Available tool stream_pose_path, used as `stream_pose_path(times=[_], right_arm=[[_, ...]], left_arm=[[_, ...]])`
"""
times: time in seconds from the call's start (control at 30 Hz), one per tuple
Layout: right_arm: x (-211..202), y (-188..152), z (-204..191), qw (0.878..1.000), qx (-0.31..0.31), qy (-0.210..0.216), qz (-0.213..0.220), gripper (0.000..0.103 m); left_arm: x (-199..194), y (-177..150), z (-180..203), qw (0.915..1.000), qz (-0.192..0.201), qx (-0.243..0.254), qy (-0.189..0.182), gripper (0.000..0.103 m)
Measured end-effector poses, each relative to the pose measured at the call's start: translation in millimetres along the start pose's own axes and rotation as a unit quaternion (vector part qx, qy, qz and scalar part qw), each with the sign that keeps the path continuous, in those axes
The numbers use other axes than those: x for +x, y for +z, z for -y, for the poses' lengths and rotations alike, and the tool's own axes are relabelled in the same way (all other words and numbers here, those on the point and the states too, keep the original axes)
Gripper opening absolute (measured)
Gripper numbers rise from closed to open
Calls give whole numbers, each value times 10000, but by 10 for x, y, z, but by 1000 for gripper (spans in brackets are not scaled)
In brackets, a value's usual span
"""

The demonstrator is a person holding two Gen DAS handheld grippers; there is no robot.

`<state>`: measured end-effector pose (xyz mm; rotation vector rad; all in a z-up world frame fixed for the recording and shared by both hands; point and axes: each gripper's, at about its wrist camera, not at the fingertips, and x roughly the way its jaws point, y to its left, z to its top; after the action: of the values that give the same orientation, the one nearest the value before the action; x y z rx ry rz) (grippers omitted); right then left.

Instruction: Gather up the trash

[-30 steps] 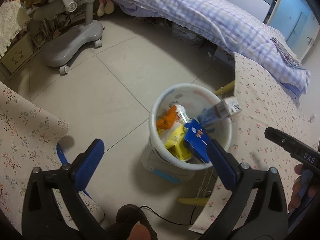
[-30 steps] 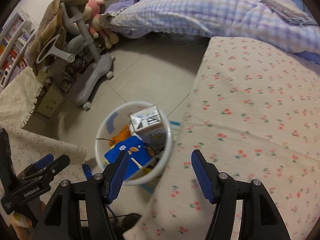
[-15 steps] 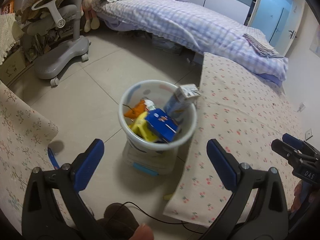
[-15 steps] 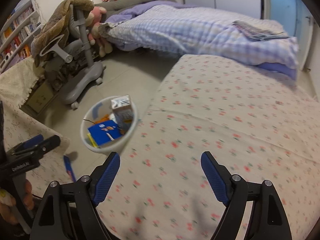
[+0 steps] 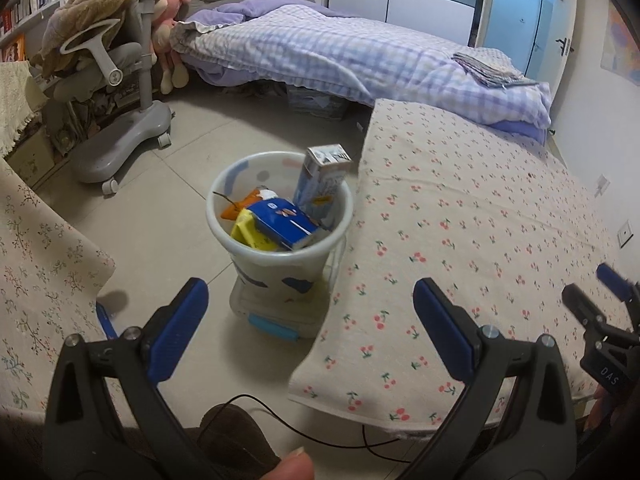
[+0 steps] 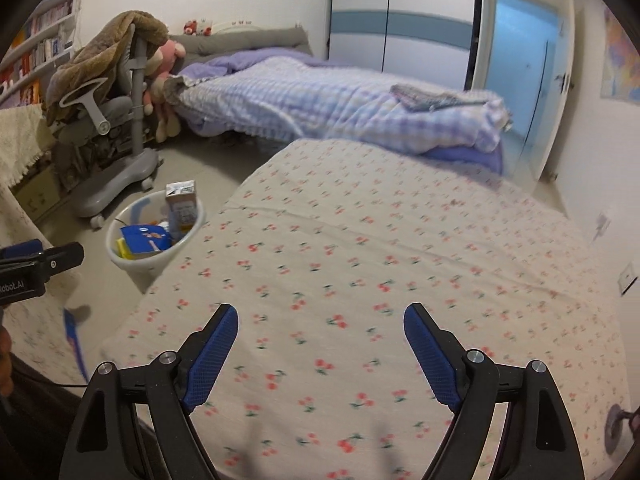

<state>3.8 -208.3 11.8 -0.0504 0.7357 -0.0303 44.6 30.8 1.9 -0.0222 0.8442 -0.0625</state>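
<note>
1. My left gripper (image 5: 310, 328) and right gripper (image 6: 320, 354) both hang empty, jaws apart.
2. The trash bin (image 5: 280, 248) sits on the floor beside the bench's left edge, nearer my left gripper, carton (image 5: 320, 184) upright inside.

the desk (image 5: 480, 216) wears a beige cloth dotted with small red cherries, and the bin (image 5: 280, 258) is white with blue patches. inside it lie a blue box (image 5: 282, 226), a yellow wrapper (image 5: 248, 232) and an orange scrap (image 5: 240, 206). the bed (image 5: 340, 56) has a lilac-and-white checked cover, and the chair (image 5: 124, 120) is grey.
</note>
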Motion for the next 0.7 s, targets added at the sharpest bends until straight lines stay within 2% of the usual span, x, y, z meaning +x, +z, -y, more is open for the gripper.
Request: stream_pose_path(times=[0.13,0.3,0.7], right_arm=[[-78,-57,105,9995,8,-161,255,87],[-98,-38,230,9994,239,-109,231,88],[-93,-38,183,9995,172,-63,244,88]], left_arm=[[-46,-59,114,9998,177,73,5,102],[-55,-132,239,9993,182,323,11,102],[-83,-135,233,9993,260,272,36,102]])
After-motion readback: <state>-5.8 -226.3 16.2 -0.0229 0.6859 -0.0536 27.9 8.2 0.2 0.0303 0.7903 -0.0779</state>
